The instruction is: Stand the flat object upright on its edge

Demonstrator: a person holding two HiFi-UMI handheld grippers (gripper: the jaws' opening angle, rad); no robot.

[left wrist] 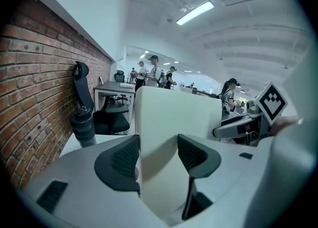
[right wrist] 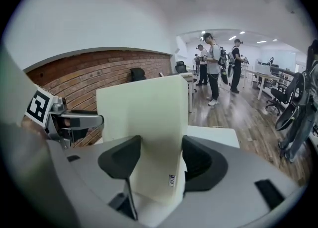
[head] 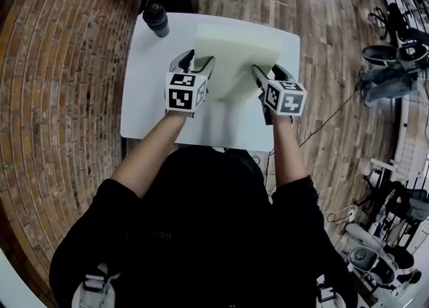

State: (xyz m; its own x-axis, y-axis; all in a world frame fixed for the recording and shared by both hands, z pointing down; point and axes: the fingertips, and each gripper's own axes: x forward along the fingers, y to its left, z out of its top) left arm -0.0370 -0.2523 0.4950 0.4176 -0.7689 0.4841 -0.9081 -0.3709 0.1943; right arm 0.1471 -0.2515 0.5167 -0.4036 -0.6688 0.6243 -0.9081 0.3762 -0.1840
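Observation:
A thick, pale cream foam slab (head: pixel 234 58) stands tilted up on the white table (head: pixel 147 98), its lower edge near the table top. My left gripper (head: pixel 198 62) is shut on the slab's left side, and the slab (left wrist: pixel 169 117) fills the gap between the dark pads (left wrist: pixel 119 160). My right gripper (head: pixel 268 72) is shut on the slab's right side. In the right gripper view the slab (right wrist: pixel 144 122) sits between both pads (right wrist: pixel 201 162), and a small barcode sticker (right wrist: pixel 171 180) shows on its edge. Each gripper view shows the other gripper beyond the slab.
A dark bottle (head: pixel 155 18) stands at the table's far left corner, also seen as the bottle (left wrist: pixel 83 122) beside a brick wall (left wrist: pixel 35 73). A black office chair (left wrist: pixel 82 80) and several people stand beyond the table. Wooden floor and a cable (head: pixel 328 115) lie to the right.

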